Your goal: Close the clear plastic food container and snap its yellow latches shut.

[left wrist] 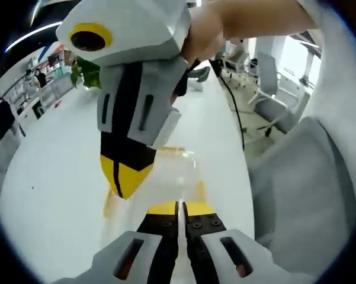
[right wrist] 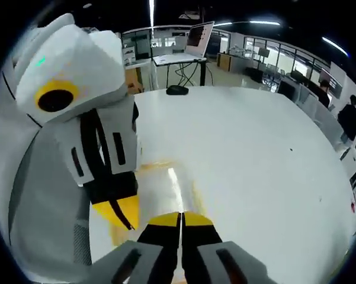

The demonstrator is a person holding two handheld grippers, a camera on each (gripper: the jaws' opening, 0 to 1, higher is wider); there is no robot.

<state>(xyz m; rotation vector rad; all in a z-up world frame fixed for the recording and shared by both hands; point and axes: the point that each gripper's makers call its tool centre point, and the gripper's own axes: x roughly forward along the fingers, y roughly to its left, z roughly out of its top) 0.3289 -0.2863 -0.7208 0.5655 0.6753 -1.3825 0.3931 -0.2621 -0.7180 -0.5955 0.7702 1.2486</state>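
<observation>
A: Where's the container (left wrist: 166, 177)?

B: On the white table (left wrist: 53, 195), straight under both claws. It's clear, so mostly you catch glare and its yellow edges. In the left gripper view it sits just past the left claw's (left wrist: 179, 207) tips, with the right claw (left wrist: 125, 183) coming down on it from above and to the left. In the right gripper view the container (right wrist: 166, 177) again lies just ahead of the tips, with a yellow strip along its left side.

A: Which way does it run?

B: Its long axis looks to run away from each camera, roughly in line with the jaws, with the yellow latches on its sides. I can't say whether any latch is snapped; the plastic is too washed out.

A: The claws themselves?

B: The left one is clenched, yellow tips together with only a thin seam between. The right claw (right wrist: 180, 218) is clenched too in its own view, with nothing seen between the tips. The left claw (right wrist: 121, 213) points down at the container's left edge there.

A: Who's nearer?

B: Both are about on it. I'd judge each sits over one side, so the coming move is a downward press on each latch, not a reach.
</observation>
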